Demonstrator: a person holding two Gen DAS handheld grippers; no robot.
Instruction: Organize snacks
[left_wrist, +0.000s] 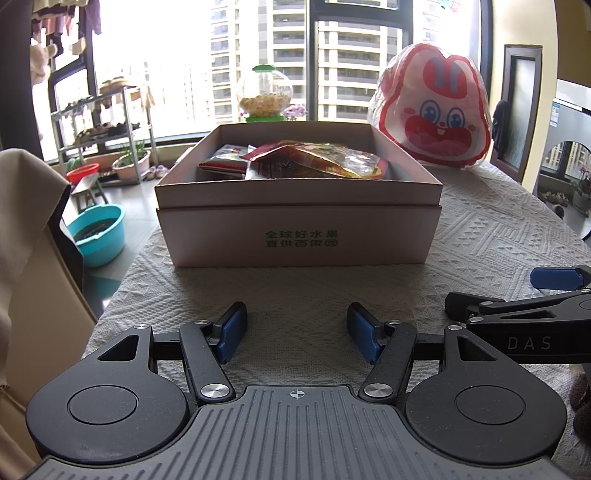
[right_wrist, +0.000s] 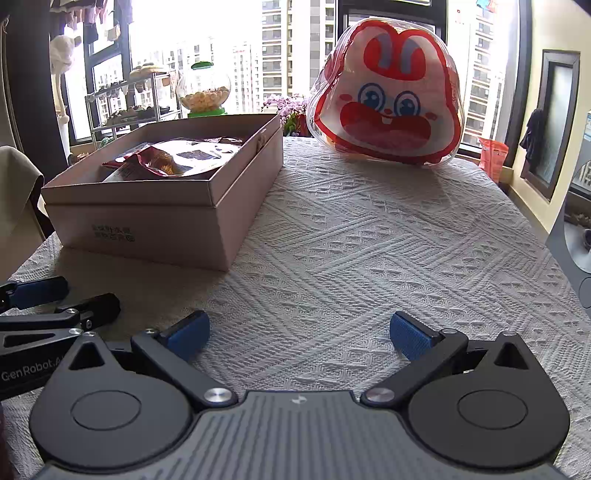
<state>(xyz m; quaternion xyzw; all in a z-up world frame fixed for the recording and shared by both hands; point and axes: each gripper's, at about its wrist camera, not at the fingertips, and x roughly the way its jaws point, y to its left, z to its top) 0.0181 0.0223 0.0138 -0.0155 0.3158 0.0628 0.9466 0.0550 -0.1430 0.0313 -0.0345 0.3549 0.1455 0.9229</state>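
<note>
On the cloth-covered surface (right_wrist: 369, 229), I'm holding both grippers low and empty: left gripper (left_wrist: 297, 332) spread, facing the box (left_wrist: 299, 232) straight ahead; right gripper (right_wrist: 299, 334) spread wider, box ahead-left. Snack packets (left_wrist: 314, 160) are lying inside it. Rabbit-face bag (right_wrist: 388, 110) is sitting beyond, well apart.

A white textured cloth (right_wrist: 369, 236) covers the surface, and directly on it sit a beige cardboard box (left_wrist: 299, 236) toward the left and a rabbit-faced clear bag (right_wrist: 388, 107) at the far right.
</note>
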